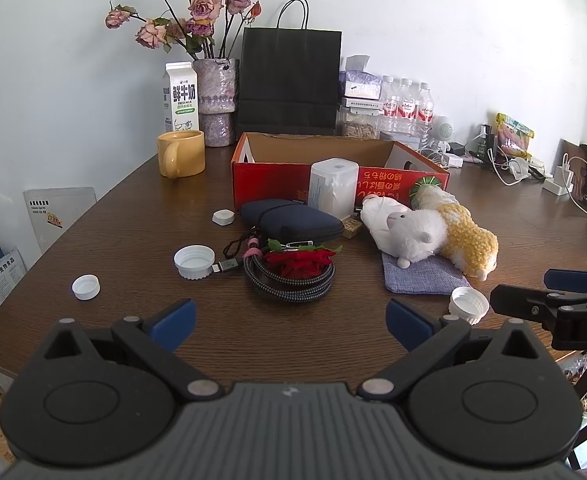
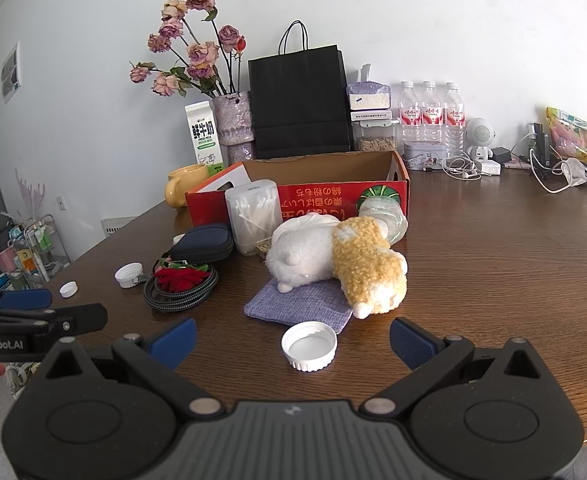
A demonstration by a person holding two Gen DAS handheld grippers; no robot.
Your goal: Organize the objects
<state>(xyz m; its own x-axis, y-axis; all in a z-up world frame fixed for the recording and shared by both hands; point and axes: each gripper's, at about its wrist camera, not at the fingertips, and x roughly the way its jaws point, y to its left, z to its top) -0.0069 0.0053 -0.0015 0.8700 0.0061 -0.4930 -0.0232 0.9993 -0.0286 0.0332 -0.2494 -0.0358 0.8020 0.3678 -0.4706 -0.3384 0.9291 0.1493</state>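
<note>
A red cardboard box (image 1: 269,184) (image 2: 325,200) stands open at mid table. In front of it lie a cotton-swab case (image 1: 333,190) (image 2: 253,216), a dark blue pouch (image 1: 289,220) (image 2: 203,244), a braided cable coil with a red rose (image 1: 293,270) (image 2: 181,284), a white and yellow plush (image 1: 429,232) (image 2: 345,260) on a grey-blue cloth (image 1: 425,278) (image 2: 297,304), and white caps (image 1: 194,262) (image 1: 86,287) (image 2: 309,345). My left gripper (image 1: 291,322) is open over bare wood near the cable. My right gripper (image 2: 293,340) is open around the nearest cap, apart from it.
A yellow mug (image 1: 181,153), milk carton (image 1: 180,98), vase of dried roses (image 1: 216,102), black paper bag (image 1: 289,80) and water bottles (image 2: 431,114) line the back wall. Chargers and cables (image 2: 549,168) crowd the back right. The table edge runs close on the left.
</note>
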